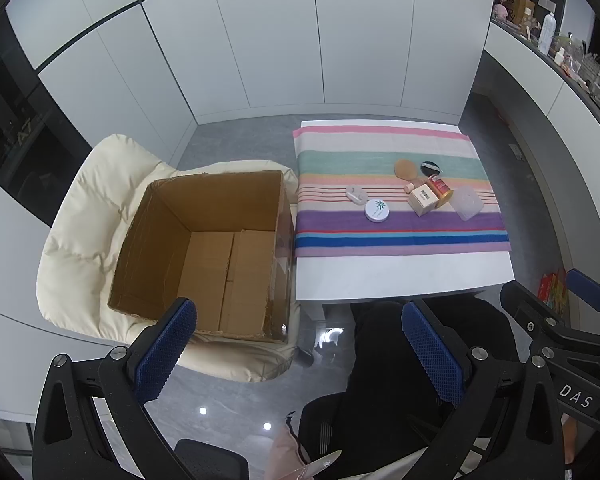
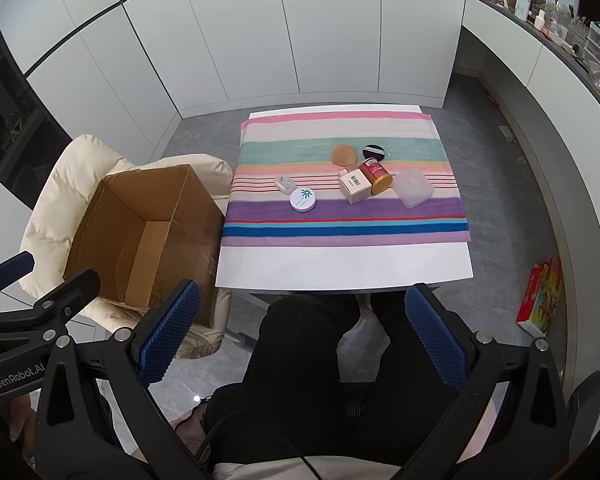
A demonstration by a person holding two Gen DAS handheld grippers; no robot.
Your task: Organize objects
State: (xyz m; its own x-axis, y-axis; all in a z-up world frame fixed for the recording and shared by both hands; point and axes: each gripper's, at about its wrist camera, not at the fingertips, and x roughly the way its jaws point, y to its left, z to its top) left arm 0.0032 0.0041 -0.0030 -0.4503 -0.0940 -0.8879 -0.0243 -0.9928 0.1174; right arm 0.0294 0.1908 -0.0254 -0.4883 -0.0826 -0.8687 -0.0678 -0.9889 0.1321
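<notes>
Cardboard, the open brown box (image 1: 204,248) sits empty on a cream padded chair (image 1: 84,224) beside the white worktop (image 2: 340,264). Small cosmetics containers (image 2: 356,184) lie on its striped cloth (image 2: 340,216). Both the left hand-held gripper (image 1: 300,352) and the right hand-held gripper (image 2: 304,336) gape wide, holding nothing.

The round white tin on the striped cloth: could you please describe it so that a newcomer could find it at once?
Start at the white table with the striped cloth, right of the cardboard box. On the cloth's purple band, towards the box side, lies the round white tin. It alone bears a green leaf-like emblem on its lid.
</notes>
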